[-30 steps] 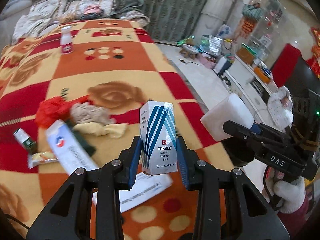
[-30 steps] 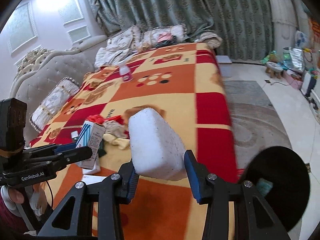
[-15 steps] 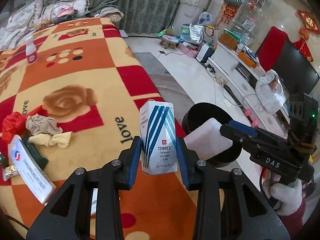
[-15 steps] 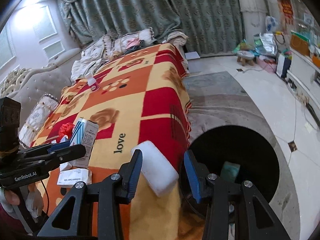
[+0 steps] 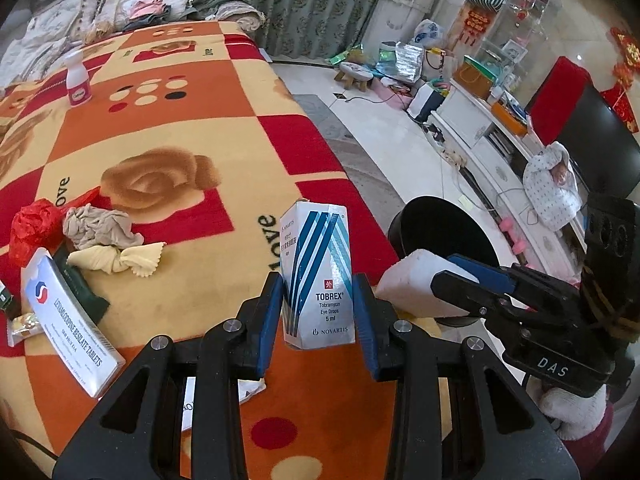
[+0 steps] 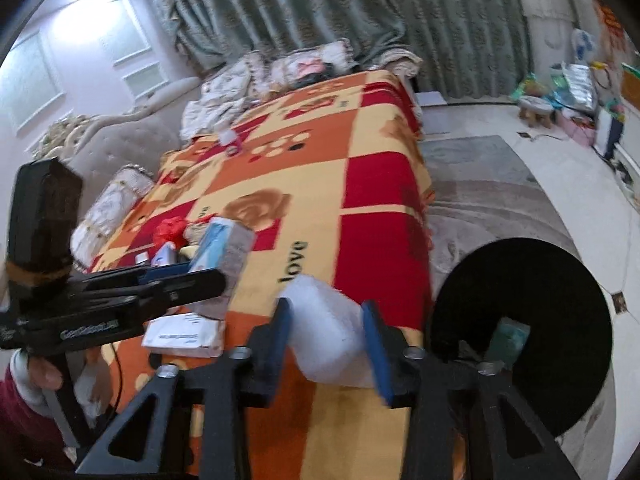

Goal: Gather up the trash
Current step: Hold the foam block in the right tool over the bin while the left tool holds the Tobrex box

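The right gripper (image 6: 328,344) has swung back from over the black bin (image 6: 560,312), jaws pinching white foam (image 6: 324,340), so nothing dropped yet; left gripper (image 5: 318,312) pinches the eye-drop box (image 5: 316,272) beside the bin.

Our left claw (image 5: 318,306) is clamped on a box, our right claw (image 6: 328,338) on a foam block, both low in the frame.
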The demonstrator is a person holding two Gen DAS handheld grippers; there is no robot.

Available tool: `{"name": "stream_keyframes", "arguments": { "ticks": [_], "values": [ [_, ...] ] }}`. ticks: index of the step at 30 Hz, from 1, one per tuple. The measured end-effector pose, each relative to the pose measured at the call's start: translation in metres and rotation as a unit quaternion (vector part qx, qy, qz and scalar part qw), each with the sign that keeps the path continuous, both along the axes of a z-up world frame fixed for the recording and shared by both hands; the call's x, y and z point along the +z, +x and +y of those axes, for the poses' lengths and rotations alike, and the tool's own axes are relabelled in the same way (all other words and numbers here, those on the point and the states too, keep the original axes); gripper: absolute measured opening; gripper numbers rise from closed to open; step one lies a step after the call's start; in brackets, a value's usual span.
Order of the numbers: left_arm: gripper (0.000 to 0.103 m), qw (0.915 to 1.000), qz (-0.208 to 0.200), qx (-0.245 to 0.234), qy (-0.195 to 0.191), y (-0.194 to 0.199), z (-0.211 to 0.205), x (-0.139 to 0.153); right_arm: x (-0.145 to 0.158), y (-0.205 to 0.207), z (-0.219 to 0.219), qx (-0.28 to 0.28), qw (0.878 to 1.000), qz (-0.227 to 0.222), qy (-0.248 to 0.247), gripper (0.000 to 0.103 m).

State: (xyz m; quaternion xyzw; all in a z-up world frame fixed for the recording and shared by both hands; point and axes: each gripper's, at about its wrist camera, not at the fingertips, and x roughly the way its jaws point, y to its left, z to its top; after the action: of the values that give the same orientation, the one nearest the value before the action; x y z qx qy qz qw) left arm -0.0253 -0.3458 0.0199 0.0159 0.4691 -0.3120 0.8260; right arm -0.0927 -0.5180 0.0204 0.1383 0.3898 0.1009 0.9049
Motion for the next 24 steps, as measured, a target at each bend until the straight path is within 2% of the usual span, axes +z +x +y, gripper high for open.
{"name": "stream_keyframes", "arguments": {
  "ticks": [6,9,14,18,21,24],
  "values": [
    [0.033,1.0,0.003,-0.002,-0.003,0.0,0.0,0.001,0.005,0.0,0.001,0.003,1.0,-0.003,-0.005,0.03],
    [0.033,1.0,0.002,-0.004,-0.006,0.001,-0.002,0.004,0.013,-0.001,-0.003,-0.003,1.0,-0.013,-0.013,0.024],
    [0.033,0.9999,0.001,-0.008,-0.013,0.001,-0.006,0.007,0.022,-0.001,-0.02,-0.025,0.999,-0.022,-0.013,0.021],
    [0.033,0.9999,0.005,-0.007,-0.01,0.001,-0.006,0.003,0.015,0.001,-0.025,-0.021,1.0,-0.011,0.016,0.021],
    [0.033,0.9999,0.009,-0.004,-0.007,0.002,-0.002,0.0,0.006,0.002,-0.019,-0.022,1.0,-0.002,0.004,0.021],
    [0.033,0.9999,0.01,0.0,-0.005,0.003,0.0,-0.001,0.002,0.002,-0.028,-0.038,0.999,0.009,0.033,0.021]
  ]
}}
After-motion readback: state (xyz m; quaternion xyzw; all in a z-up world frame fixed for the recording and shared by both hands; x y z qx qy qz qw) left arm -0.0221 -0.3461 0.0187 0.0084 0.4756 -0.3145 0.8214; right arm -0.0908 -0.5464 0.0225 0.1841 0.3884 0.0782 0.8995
